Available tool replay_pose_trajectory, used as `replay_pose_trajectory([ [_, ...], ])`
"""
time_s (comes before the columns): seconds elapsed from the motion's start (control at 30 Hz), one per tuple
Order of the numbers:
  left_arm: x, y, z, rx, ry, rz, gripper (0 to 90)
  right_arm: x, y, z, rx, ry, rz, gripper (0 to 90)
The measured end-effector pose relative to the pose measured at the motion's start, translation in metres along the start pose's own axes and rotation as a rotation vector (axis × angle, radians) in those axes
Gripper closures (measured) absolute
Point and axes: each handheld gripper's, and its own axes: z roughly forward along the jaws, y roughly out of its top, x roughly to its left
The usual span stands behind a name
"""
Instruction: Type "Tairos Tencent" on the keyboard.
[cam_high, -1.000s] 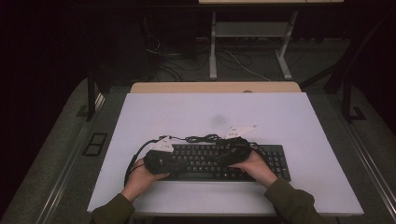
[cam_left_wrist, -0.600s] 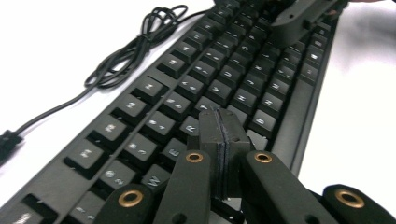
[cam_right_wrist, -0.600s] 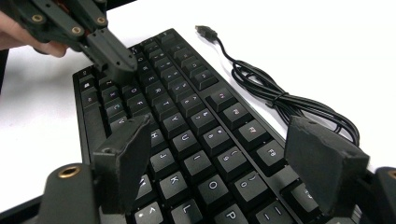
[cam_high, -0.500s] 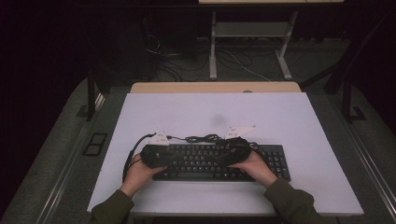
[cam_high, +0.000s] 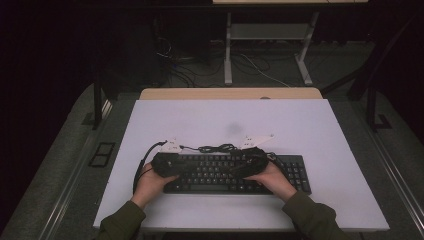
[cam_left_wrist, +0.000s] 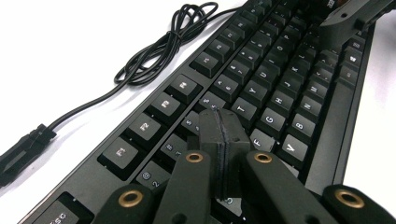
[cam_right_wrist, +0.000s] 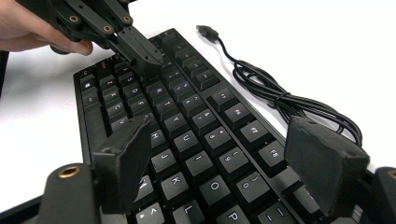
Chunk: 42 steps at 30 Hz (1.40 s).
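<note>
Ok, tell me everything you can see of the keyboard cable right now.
The keyboard cable is thin, black and rubbery-looking, gathered into a loose coil lying on the white table just behind the keyboard. One free end runs out straight to a USB plug, unplugged and flat on the table. Neither gripper touches it.

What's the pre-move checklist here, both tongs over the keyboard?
1. Left tongs shut, tip low over the keyboard letter rows: ok.
2. Tip actually touching a key: cannot tell.
3. Right tongs open above the keys, holding nothing: ok.
4. Keyboard flat on the table: ok.
5. Cable coiled beside the keyboard, plug loose on the table, clear of both tongs: ok.
</note>
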Motion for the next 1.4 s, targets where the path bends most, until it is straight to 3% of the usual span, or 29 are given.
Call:
replay_pose_trajectory([
  [0.6,0.0002,-0.002,0.0029,0.018,-0.007,-0.001,89.7,-0.0001,0.0,0.0,-0.002,0.001,0.002,22.7],
  [0.97,-0.0016,-0.0005,-0.002,-0.007,-0.004,-0.001,89.6,-0.0002,0.001,-0.0013,-0.001,-0.003,0.002,25.9],
  [1.13,-0.0015,-0.0012,-0.0035,-0.016,0.0,-0.019,83.9,0.0009,0.002,-0.0028,0.002,0.011,0.007,39.4],
  [1.4,-0.0006,-0.0013,-0.0057,-0.035,0.019,-0.036,61.4,0.0065,0.0051,-0.0046,0.001,0.059,0.006,65.8],
])
